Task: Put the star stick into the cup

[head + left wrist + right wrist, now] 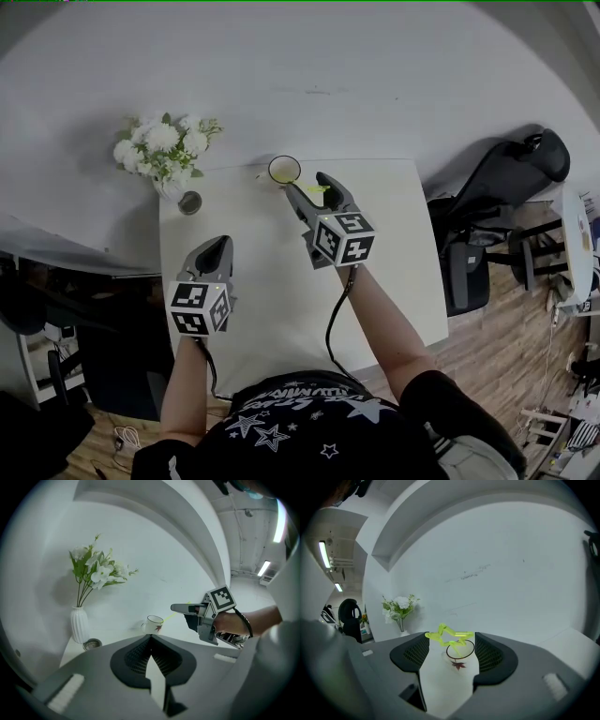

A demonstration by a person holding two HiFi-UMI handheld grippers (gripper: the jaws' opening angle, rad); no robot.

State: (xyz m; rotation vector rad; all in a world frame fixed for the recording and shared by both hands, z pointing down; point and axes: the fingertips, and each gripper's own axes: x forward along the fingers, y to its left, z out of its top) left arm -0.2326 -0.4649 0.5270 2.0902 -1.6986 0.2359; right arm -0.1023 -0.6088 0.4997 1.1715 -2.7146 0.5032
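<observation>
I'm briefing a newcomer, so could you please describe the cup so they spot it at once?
On the white table, look along the far edge by the wall, right of the vase of flowers. The cup is white with a dark rim and a red leaf; unlike the vase and the small metal dish, it holds a yellow-green star stick.

Flower vase beside small round dish; black chair nearby.

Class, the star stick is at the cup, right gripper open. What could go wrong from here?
1. The head of the star stick sits between the open fingers of the right gripper; drawing back carelessly could snag and drag it out.
2. The stick leans out of the cup; a knock might tip it.
</observation>
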